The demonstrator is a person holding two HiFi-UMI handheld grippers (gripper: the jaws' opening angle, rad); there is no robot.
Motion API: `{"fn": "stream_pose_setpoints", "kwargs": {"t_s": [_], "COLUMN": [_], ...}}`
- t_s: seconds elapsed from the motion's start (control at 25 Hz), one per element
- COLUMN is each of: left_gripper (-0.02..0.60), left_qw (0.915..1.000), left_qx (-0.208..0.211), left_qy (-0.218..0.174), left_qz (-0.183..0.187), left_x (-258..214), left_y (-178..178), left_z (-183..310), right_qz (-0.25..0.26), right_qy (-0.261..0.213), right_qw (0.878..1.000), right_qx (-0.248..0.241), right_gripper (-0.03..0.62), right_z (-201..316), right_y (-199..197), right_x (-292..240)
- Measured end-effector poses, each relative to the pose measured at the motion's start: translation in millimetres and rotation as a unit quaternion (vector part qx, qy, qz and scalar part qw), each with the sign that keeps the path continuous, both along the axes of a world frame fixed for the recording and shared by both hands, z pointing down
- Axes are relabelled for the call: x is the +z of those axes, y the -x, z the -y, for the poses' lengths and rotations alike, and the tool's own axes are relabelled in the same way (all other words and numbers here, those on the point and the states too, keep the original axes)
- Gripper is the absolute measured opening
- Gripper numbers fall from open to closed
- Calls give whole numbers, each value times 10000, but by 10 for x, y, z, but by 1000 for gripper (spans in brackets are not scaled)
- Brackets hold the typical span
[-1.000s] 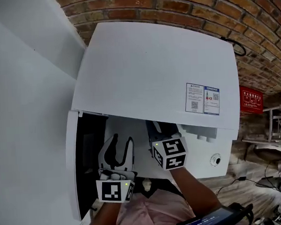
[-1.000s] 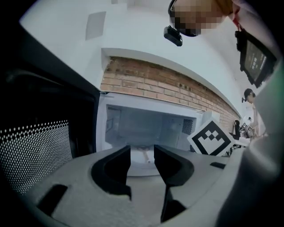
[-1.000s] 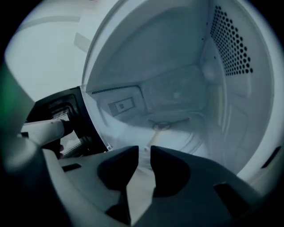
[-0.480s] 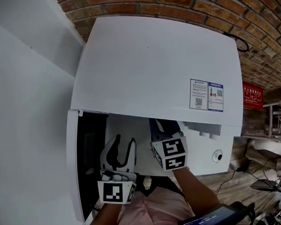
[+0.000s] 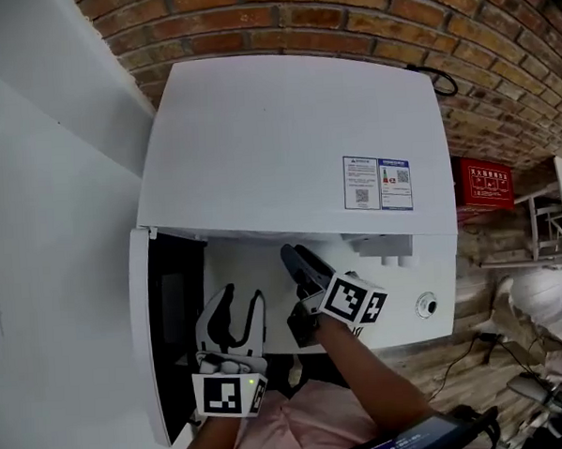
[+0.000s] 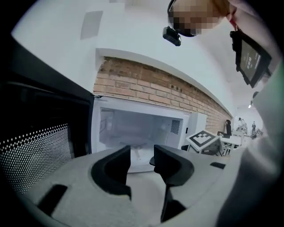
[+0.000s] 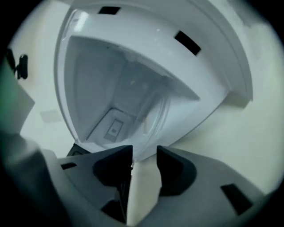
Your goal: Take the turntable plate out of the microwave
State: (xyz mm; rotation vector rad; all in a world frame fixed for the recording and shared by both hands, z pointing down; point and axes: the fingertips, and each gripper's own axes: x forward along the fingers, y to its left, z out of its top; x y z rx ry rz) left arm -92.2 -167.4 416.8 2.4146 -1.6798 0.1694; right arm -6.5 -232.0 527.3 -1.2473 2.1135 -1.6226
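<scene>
The white microwave [image 5: 286, 143] stands with its door [image 5: 168, 319] swung open to the left. From the head view its top hides the cavity. The clear glass turntable plate [image 7: 153, 114] lies on the cavity floor and looks tilted in the rolled right gripper view. It appears only faintly as the plate [image 6: 128, 148] in the left gripper view. My right gripper [image 5: 297, 263] is turned on its side at the cavity mouth. Its jaws are opening, with nothing between them, and the sill lies just beyond the tips. My left gripper [image 5: 238, 298] hovers open and empty in front of the opening.
A brick wall runs behind the microwave and a white wall stands on the left. The control panel with a round knob [image 5: 424, 305] is right of the cavity. A label sticker [image 5: 377, 183] sits on the top. A red sign [image 5: 486, 185] hangs at the right.
My right gripper has rolled onto its side, its marker cube now tilted, and shifted slightly left at the cavity mouth. The left gripper has edged a little; its jaws look the same.
</scene>
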Motion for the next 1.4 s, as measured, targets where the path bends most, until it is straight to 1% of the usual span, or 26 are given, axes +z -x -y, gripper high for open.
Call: {"fn": "stream_pose_setpoints", "kwargs": {"t_s": [0.08,0.2,0.28,0.36,0.44,0.48,0.52,0.68,0.88,1.08,1.28,1.36,1.4], "left_gripper": [170,170,170,170,170,170,170,170,170,170,170,170,170], "left_qw": [10000,10000,10000,10000,10000,10000,10000,10000,10000,10000,10000,10000,10000], "left_qx": [2,-5,-2,-6,-23,-29,-30,-56,-65,-59,-52,-40,-30], "left_qy": [5,-4,19,31,20,12,5,8,6,-19,-3,-9,-16], "left_qz": [24,24,20,21,25,27,29,41,47,35,23,17,17], "left_x": [-6,-6,6,7,-4,-10,-15,-18,-17,-32,-15,-15,-19], "left_y": [-6,-20,-25,-24,-21,-21,-22,-7,0,-14,-28,-37,-45], "left_z": [-36,-81,-107,-124,-134,-137,-140,-164,-198,-221,-224,-216,-210], "right_qz": [553,1017,1151,1287,1428,1453,1449,1452,1431,1505,1466,1418,1425], "right_qy": [239,505,671,819,846,803,754,705,687,753,666,617,624], "right_qw": [9980,9926,9898,9871,9853,9854,9859,9861,9862,9849,9860,9870,9866], "right_qx": [216,441,507,477,414,389,375,402,468,410,430,447,495], "right_gripper": [187,187,151,101,79,58,24,20,20,20,23,36,67], "right_z": [74,143,141,131,121,117,114,96,34,-145,-260,-252,-235], "right_y": [13,-3,-26,-29,-13,-5,0,-22,-95,-35,-79,-104,-124], "right_x": [28,58,107,141,121,98,78,63,61,53,47,56,70]}}
